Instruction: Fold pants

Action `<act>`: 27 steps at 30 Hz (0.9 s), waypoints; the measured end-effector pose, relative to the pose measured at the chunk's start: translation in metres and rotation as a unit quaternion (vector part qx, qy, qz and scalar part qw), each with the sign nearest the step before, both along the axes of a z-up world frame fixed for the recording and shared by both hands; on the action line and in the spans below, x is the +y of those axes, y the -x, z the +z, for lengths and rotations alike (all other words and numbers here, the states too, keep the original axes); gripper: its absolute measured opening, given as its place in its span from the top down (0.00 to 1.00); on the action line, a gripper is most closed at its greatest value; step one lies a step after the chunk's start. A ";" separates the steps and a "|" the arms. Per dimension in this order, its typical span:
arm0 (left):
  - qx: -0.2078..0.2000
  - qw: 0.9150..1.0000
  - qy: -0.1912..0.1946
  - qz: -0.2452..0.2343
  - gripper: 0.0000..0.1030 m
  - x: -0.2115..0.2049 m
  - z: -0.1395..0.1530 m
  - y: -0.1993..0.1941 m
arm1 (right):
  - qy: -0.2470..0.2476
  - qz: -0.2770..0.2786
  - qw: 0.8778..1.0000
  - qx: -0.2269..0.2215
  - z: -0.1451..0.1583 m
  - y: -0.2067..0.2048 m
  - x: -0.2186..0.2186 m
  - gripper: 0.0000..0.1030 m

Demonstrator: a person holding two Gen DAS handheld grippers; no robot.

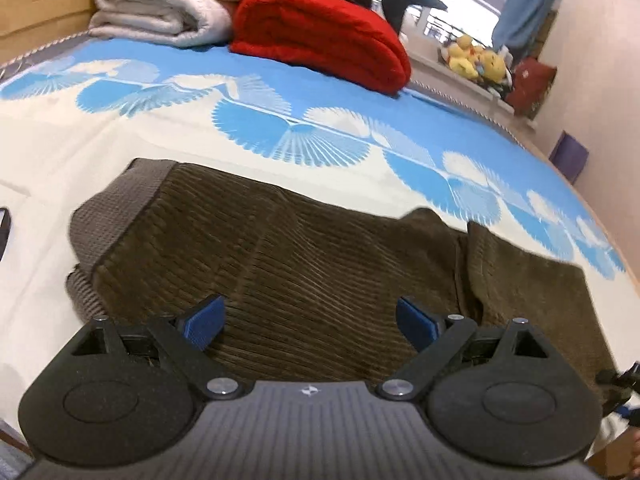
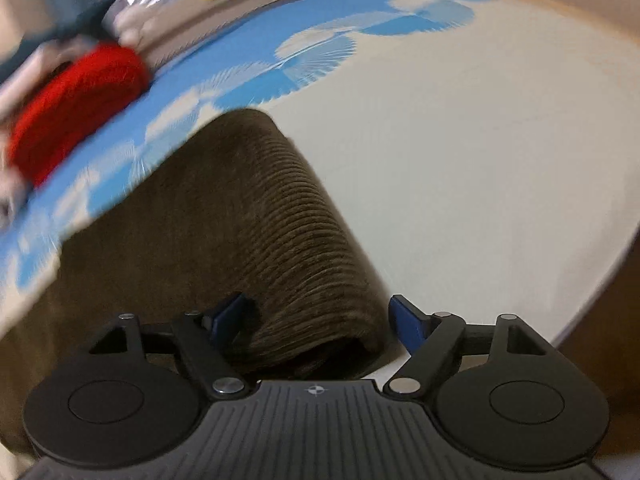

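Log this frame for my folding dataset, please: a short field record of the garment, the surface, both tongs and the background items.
garment: brown corduroy pants, lying folded on the bed, grey waistband at the left in the left wrist view
surface: bedspread, cream with a blue fan pattern
left tongs: open, over the pants, nothing gripped
right tongs: open, straddling the rounded fold edge, pads not pressing it
background: red blanket and white blanket, folded at the far side of the bed; yellow plush toys on the sill
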State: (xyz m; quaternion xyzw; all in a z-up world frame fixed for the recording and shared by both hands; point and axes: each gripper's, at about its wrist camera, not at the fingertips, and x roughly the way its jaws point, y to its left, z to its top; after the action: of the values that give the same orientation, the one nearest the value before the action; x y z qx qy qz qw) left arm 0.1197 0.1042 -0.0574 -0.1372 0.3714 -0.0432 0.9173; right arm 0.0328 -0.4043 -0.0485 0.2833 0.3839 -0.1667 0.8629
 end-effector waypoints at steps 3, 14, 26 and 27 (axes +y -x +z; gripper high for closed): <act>0.015 0.999 0.033 0.016 0.08 0.015 0.003 0.004 | 0.005 -0.026 1.000 -0.008 -0.002 0.001 0.004 0.22; 0.043 0.991 0.096 0.087 0.08 0.067 0.005 0.009 | -0.074 -0.133 0.987 -0.057 -0.010 0.022 -0.017 0.28; 0.053 0.989 0.111 0.084 0.08 0.062 0.004 0.011 | -0.119 -0.094 0.986 -0.065 -0.015 0.026 -0.013 0.28; 0.053 0.989 0.111 0.085 0.08 0.063 0.003 0.011 | -0.146 -0.105 0.981 -0.073 -0.018 0.032 -0.015 0.28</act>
State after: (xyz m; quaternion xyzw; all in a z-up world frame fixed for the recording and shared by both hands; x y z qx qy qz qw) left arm 0.1091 0.1669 -0.0540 -0.2713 0.3989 0.0015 0.8759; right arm 0.0008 -0.4197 -0.0661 0.4568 0.3084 -0.1778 0.8153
